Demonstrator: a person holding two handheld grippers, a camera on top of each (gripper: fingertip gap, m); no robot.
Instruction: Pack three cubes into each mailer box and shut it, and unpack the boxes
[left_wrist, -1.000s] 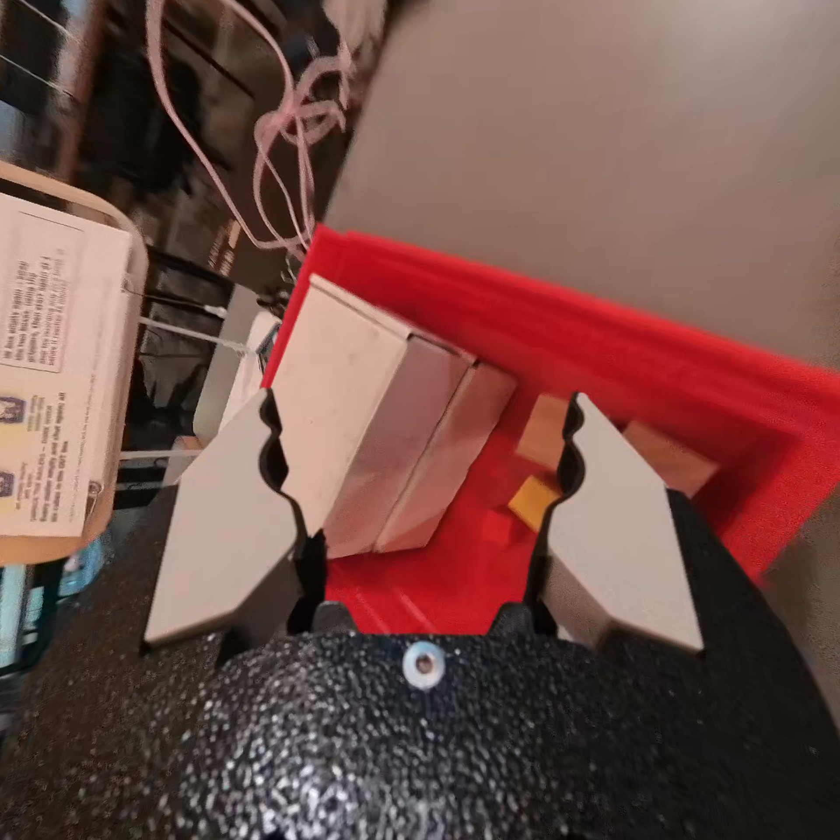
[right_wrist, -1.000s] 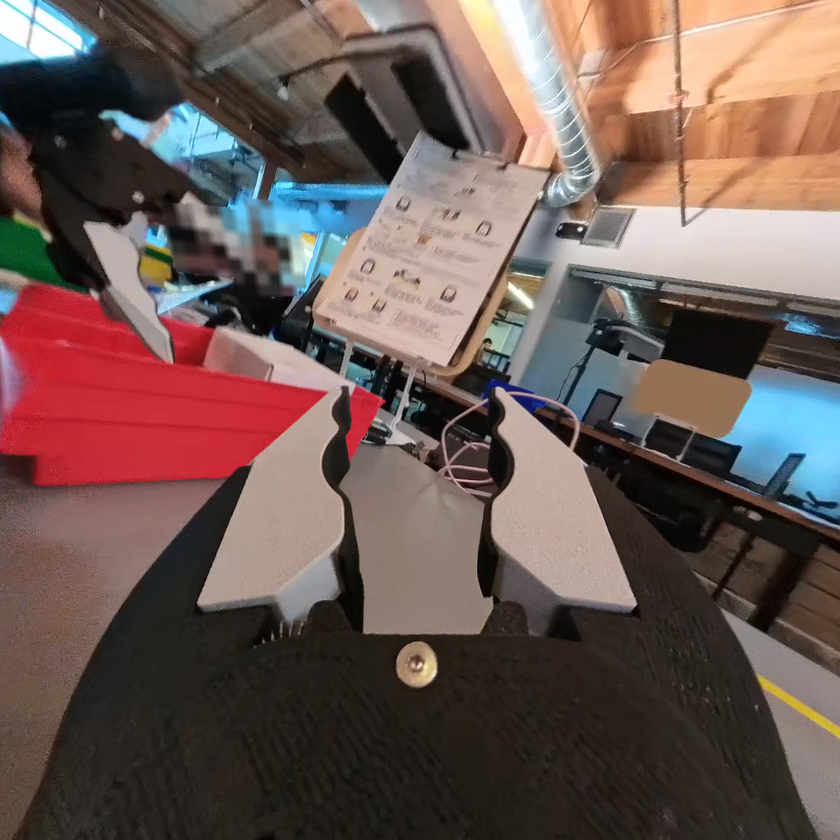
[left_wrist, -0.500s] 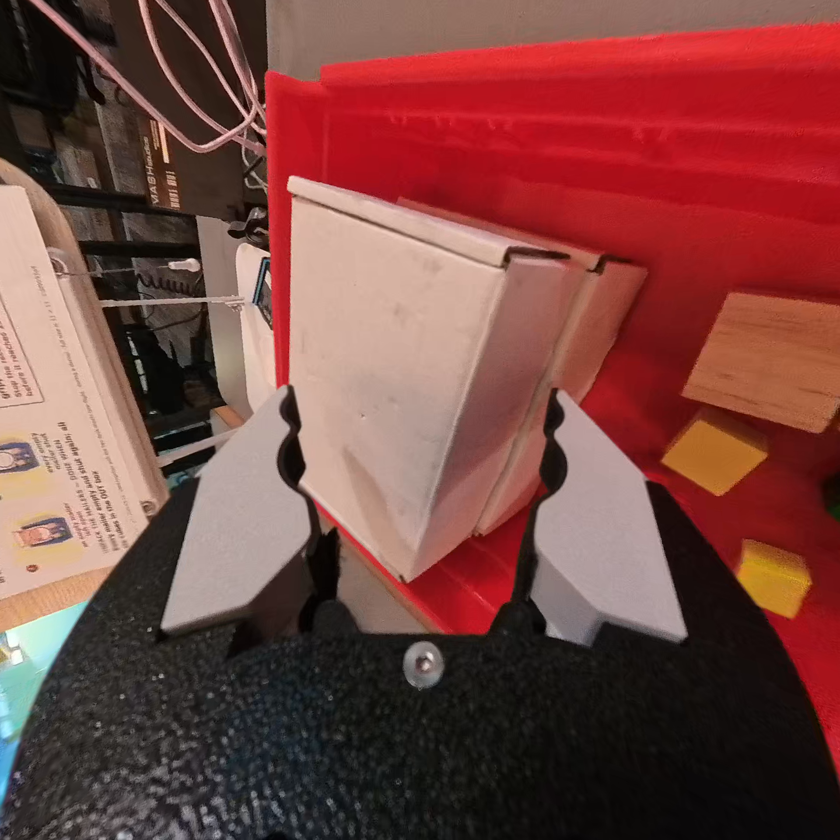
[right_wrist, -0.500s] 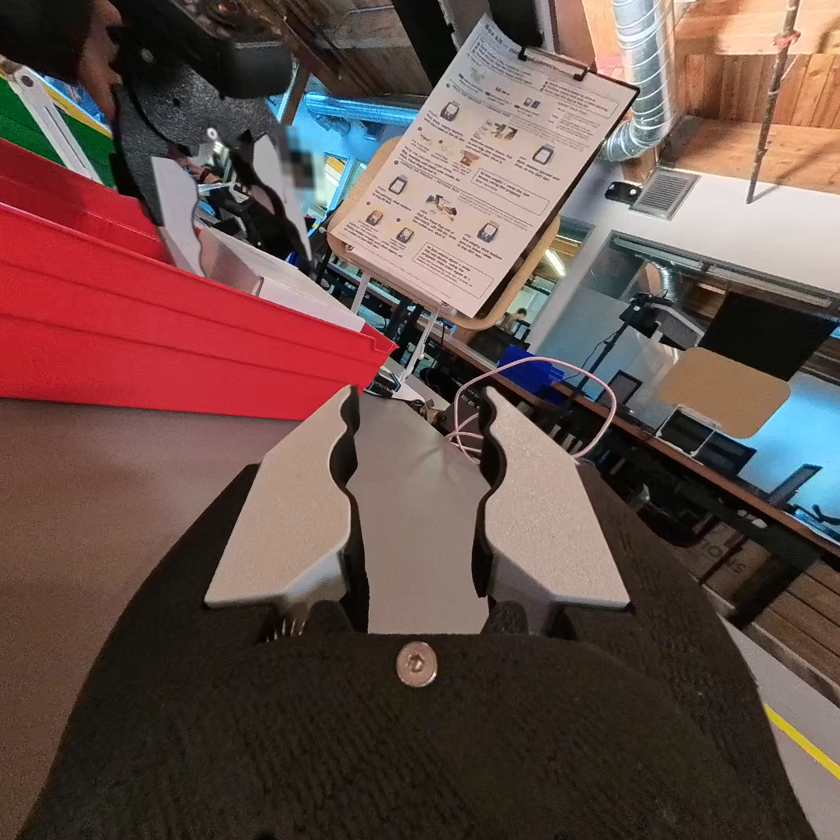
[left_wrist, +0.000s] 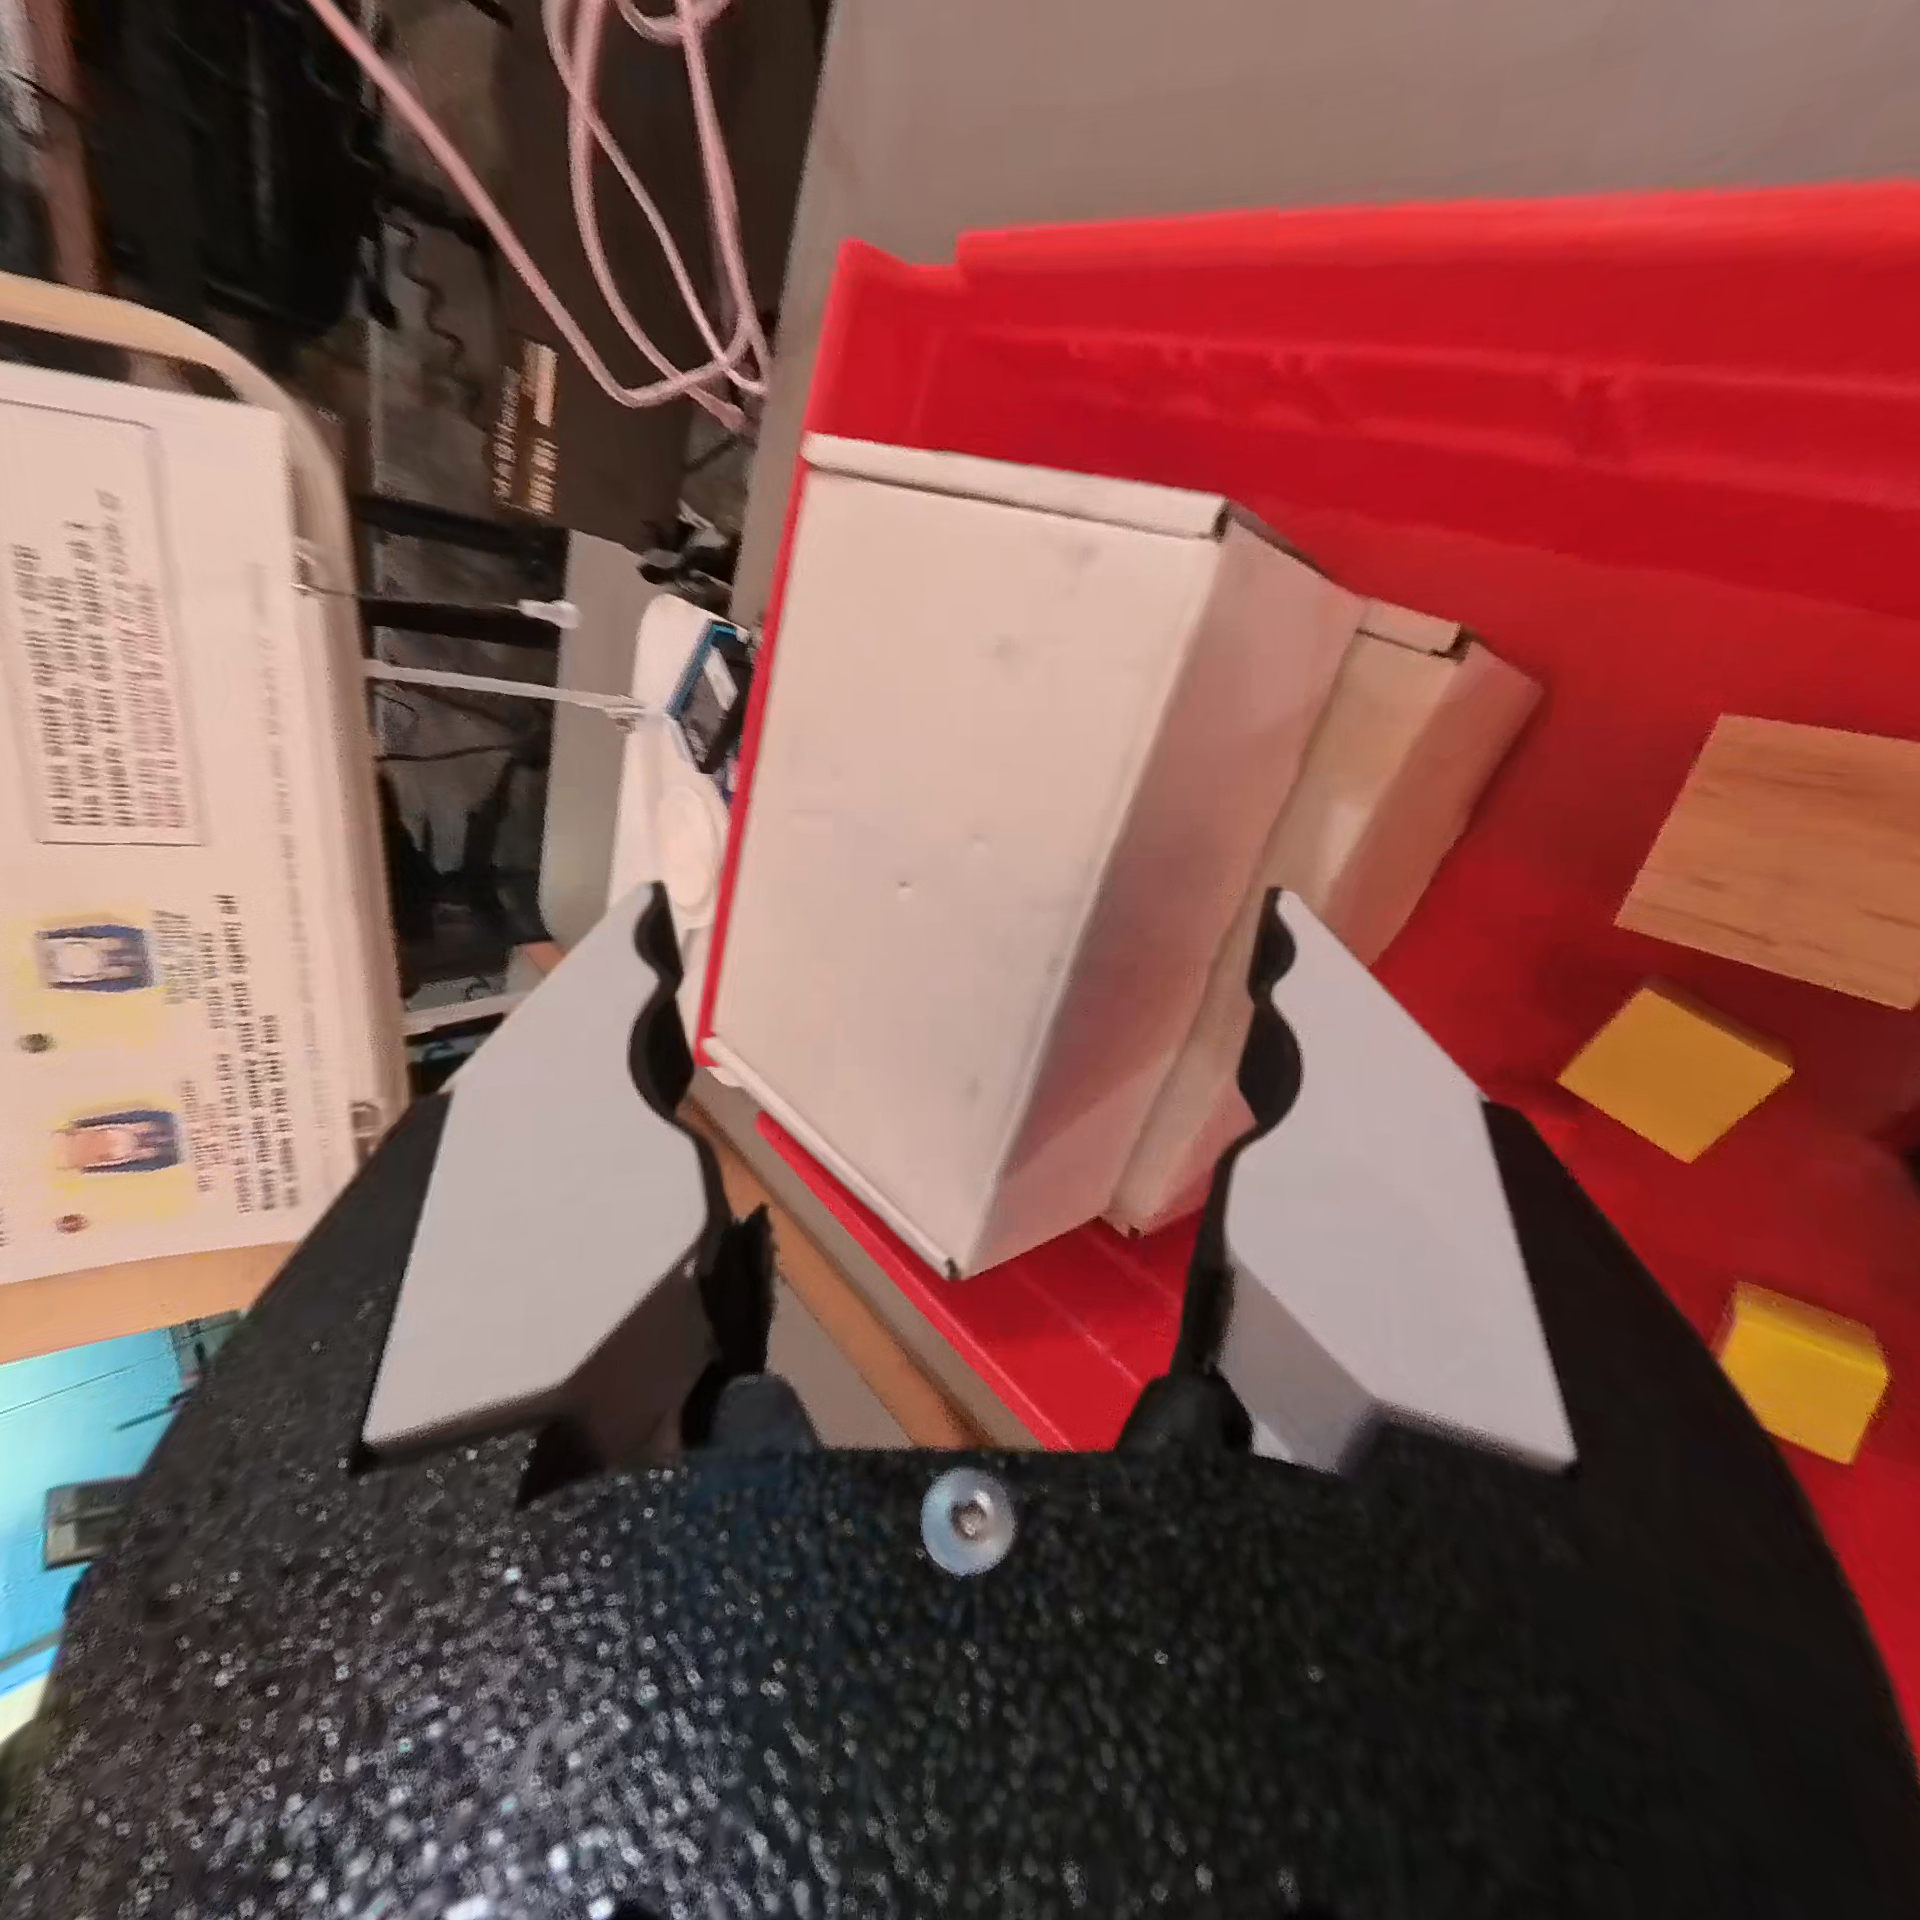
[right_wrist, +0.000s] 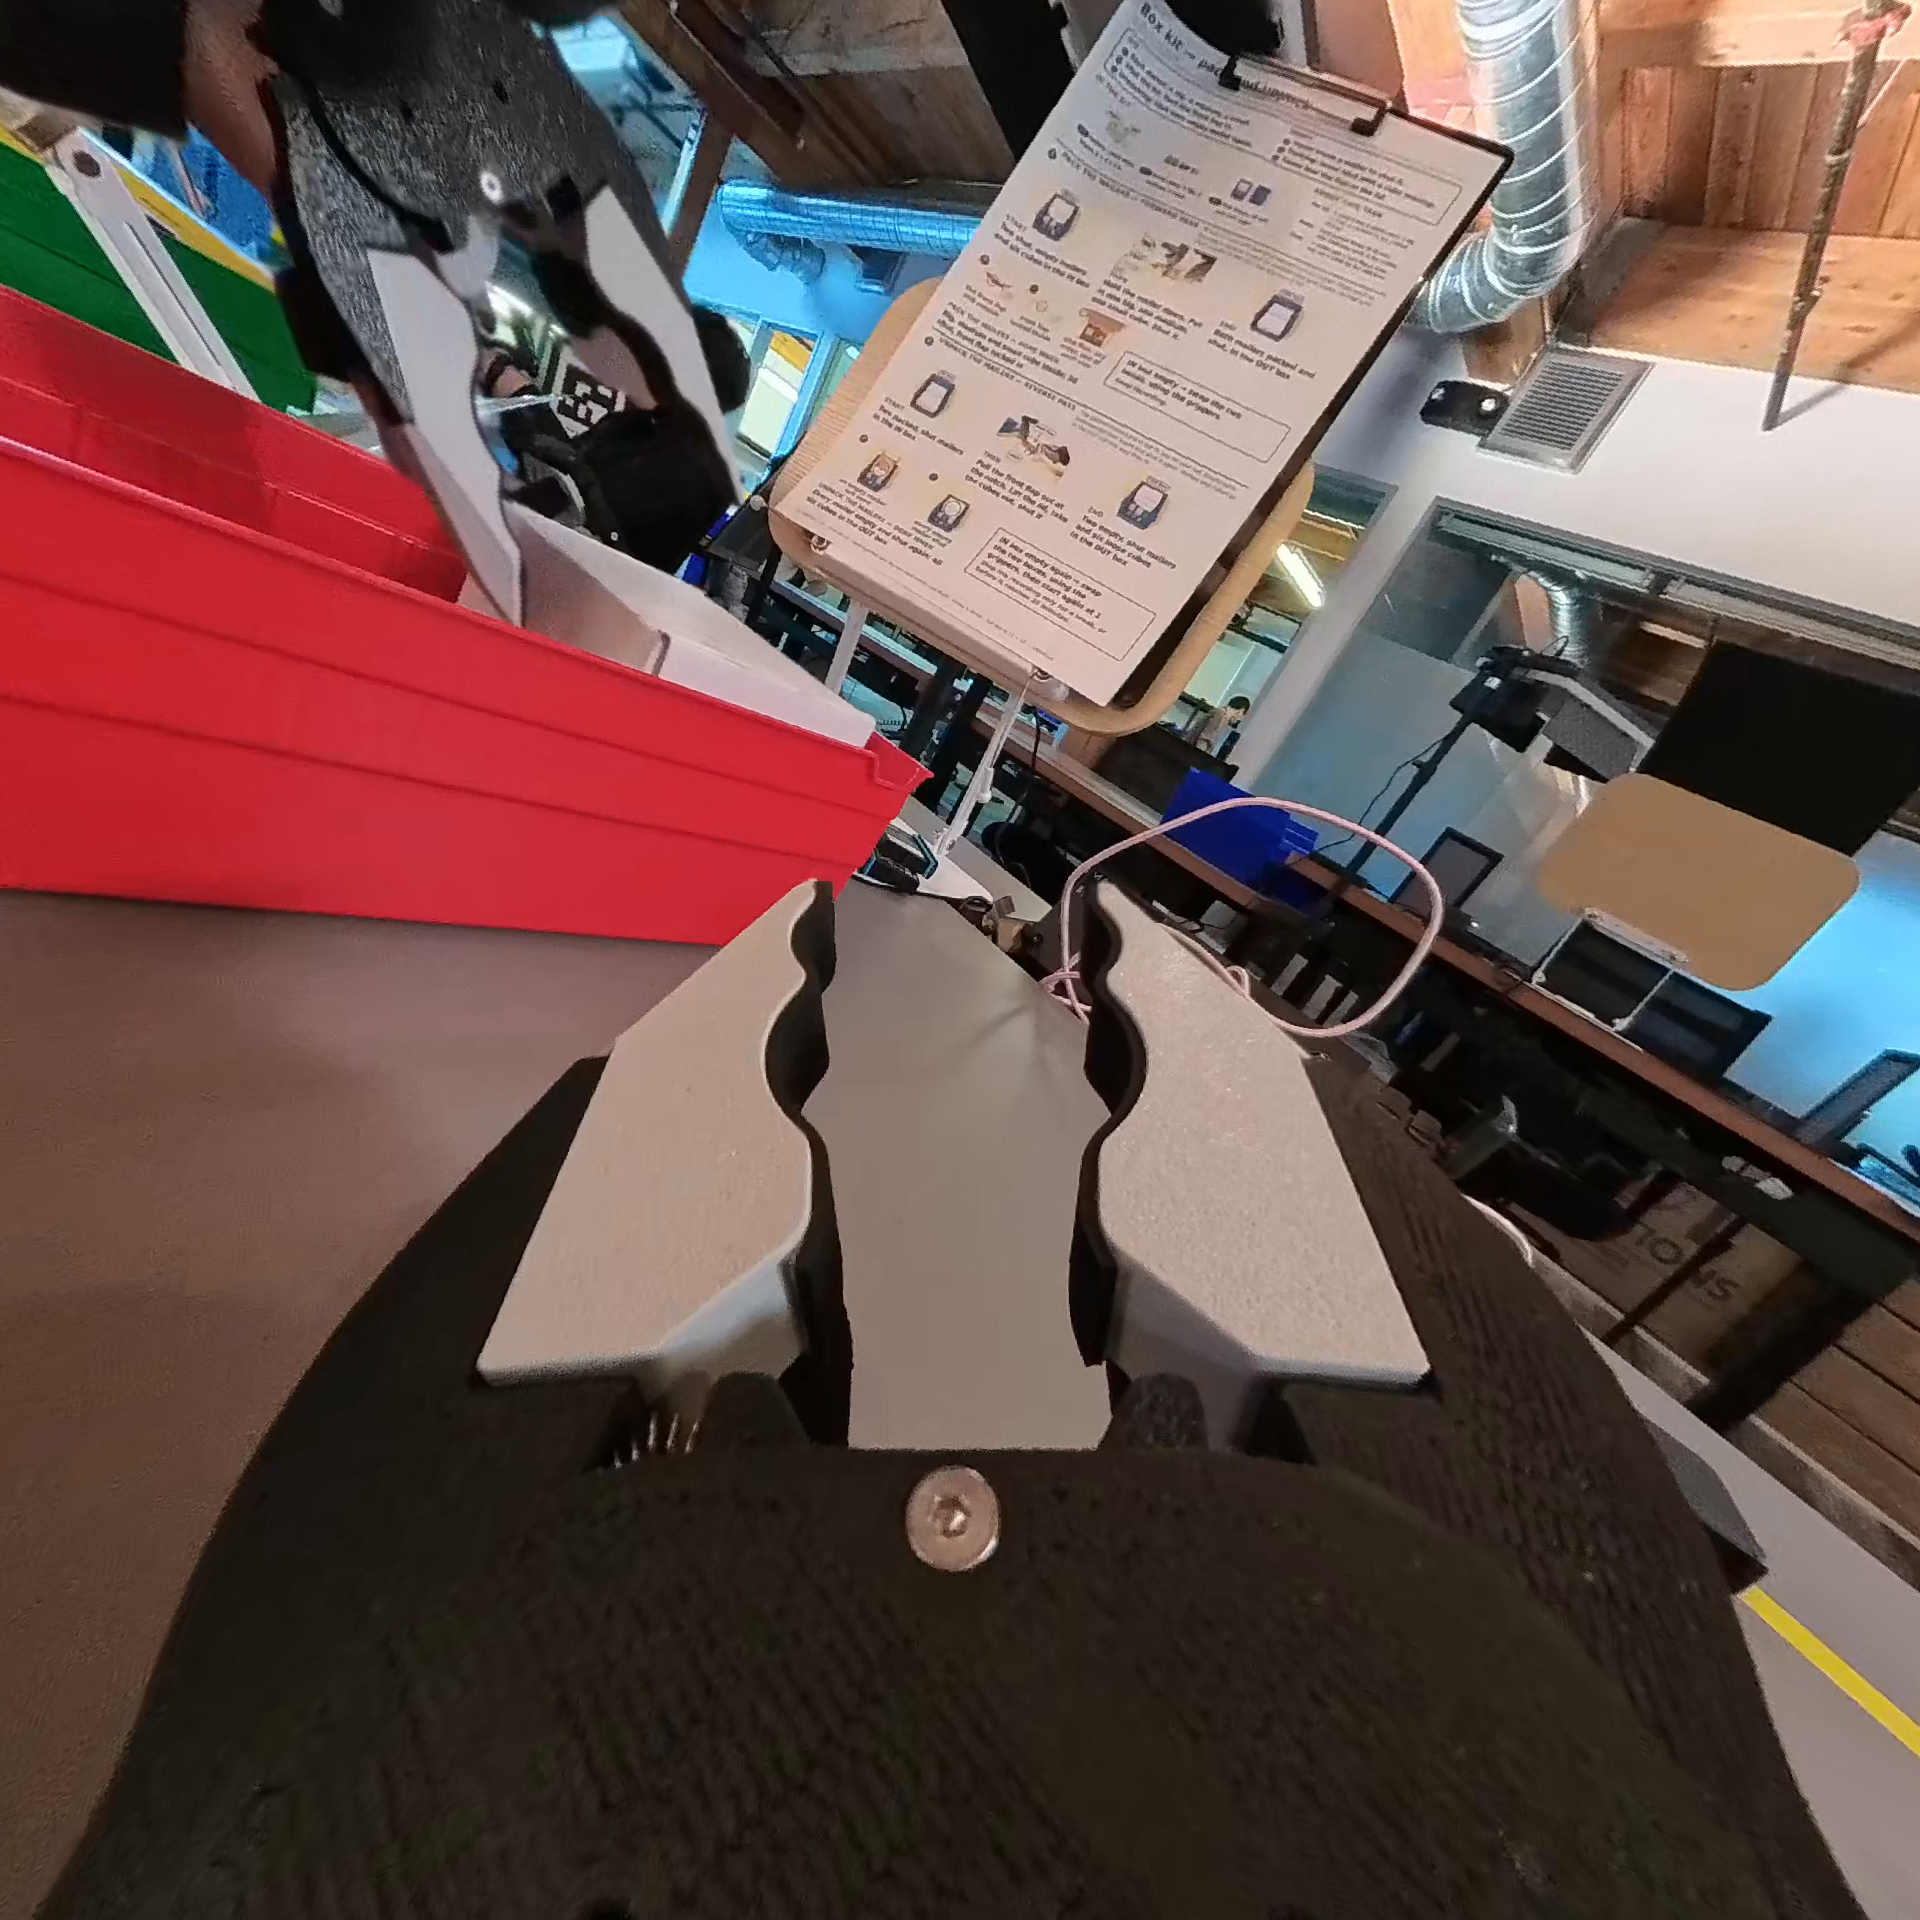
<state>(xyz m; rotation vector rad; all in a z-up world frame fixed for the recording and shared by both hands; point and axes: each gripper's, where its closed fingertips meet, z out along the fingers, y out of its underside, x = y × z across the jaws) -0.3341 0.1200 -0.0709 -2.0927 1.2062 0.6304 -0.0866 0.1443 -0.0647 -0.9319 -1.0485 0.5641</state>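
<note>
Only the left view shows yellow cubes (left_wrist: 1673, 1070) – left tongs (left_wrist: 961, 997) spread; right tongs (right_wrist: 956, 961) apart, bare.

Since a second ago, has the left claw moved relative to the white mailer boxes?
Yes. The left claw has closed in on the white mailer boxes in the red bin, now straddling them.

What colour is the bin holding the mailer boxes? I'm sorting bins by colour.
Red. The bin shows best in the left wrist view, with the white mailer boxes standing inside.
</note>
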